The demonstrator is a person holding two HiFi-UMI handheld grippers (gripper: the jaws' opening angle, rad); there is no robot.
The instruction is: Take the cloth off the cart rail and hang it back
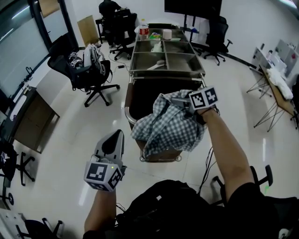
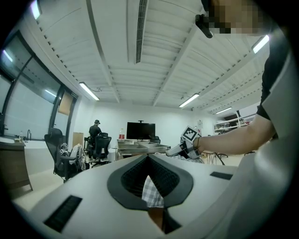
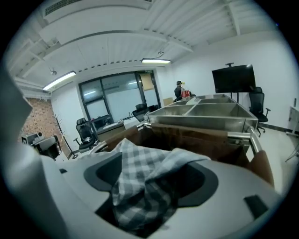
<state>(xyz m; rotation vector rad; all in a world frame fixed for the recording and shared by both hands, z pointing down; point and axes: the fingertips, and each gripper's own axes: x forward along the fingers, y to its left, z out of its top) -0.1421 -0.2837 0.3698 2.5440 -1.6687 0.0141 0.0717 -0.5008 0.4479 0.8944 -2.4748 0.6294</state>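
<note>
A blue-and-white checked cloth (image 1: 170, 123) lies bunched over the near end of the cart, across its curved rail (image 1: 127, 115). My right gripper (image 1: 180, 101) is on top of the cloth at its upper right. In the right gripper view the cloth (image 3: 140, 186) sits loosely in the wide gap of that gripper (image 3: 149, 172), whose jaws stand apart and do not press it. My left gripper (image 1: 117, 136) hovers low and to the left of the cart, clear of the cloth, its jaws together and empty. Its own view looks level toward the cloth (image 2: 152, 191) and the right gripper (image 2: 175, 149).
The cart carries steel trays (image 1: 166, 58) on top and a brown bag (image 3: 201, 140) at the near end. Office chairs (image 1: 88, 70) stand to the left, and a folding table (image 1: 280, 93) to the right. A person (image 1: 110, 9) sits at the back.
</note>
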